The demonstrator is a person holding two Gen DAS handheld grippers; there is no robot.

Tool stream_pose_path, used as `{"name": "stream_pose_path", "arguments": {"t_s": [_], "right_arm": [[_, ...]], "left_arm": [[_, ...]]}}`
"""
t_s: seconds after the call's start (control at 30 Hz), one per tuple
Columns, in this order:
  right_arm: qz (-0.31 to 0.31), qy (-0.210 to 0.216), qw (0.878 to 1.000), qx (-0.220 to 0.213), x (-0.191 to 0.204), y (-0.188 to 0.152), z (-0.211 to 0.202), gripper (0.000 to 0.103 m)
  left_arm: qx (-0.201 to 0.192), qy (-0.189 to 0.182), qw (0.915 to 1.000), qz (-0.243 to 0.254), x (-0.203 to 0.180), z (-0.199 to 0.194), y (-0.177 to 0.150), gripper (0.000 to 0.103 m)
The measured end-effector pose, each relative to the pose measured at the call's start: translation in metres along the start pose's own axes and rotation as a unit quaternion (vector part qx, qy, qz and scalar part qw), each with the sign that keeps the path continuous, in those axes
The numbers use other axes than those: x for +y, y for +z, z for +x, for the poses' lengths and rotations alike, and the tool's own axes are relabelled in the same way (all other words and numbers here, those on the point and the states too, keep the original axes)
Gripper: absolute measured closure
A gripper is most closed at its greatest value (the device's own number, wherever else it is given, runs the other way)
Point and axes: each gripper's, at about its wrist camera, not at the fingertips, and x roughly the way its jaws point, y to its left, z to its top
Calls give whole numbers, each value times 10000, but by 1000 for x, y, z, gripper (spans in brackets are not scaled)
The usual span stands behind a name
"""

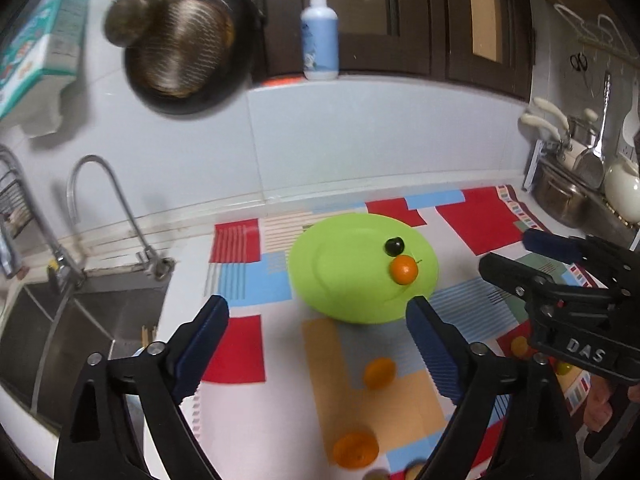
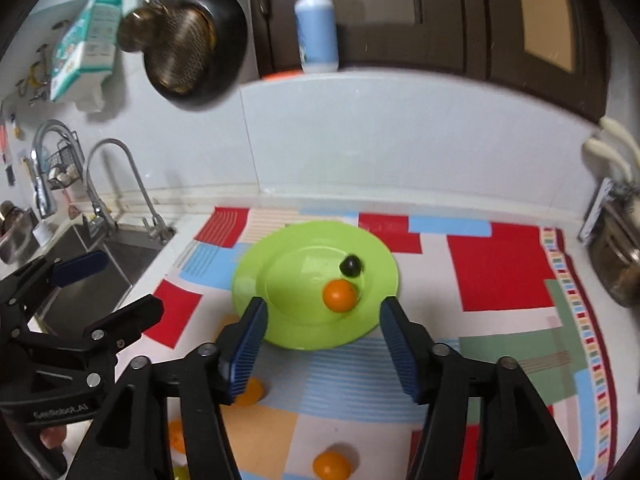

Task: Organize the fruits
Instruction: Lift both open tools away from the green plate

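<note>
A lime green plate (image 1: 340,272) (image 2: 288,280) lies on a patchwork mat and holds a small orange (image 1: 404,270) (image 2: 340,296) and a dark plum-like fruit (image 1: 394,245) (image 2: 351,266). More oranges lie loose on the mat near me (image 1: 379,373) (image 1: 355,450) (image 2: 332,466) (image 2: 250,392). A small yellow fruit (image 1: 520,346) lies under the right gripper. My left gripper (image 1: 318,344) is open and empty above the mat, short of the plate. My right gripper (image 2: 322,344) is open and empty over the plate's near edge. Each gripper shows in the other's view (image 1: 532,256) (image 2: 104,284).
A steel sink (image 1: 60,328) with a curved faucet (image 1: 108,208) is at the left. Pots and a white kettle (image 1: 622,188) crowd the right end. A pan (image 1: 188,48) hangs on the tiled wall, and a soap bottle (image 1: 319,32) stands on the ledge.
</note>
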Motion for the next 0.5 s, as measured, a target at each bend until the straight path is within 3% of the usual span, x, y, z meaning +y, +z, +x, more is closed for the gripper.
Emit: {"name": "stream_pose_path", "arguments": {"t_s": [0.3, 0.5], "right_arm": [[-265, 125, 9988, -389, 31, -27, -59, 28], [-553, -63, 9957, -738, 52, -51, -92, 20]], "left_arm": [[-601, 320, 9977, 67, 4, -76, -36, 0], [-652, 372, 9971, -99, 11, -101, -62, 0]]}}
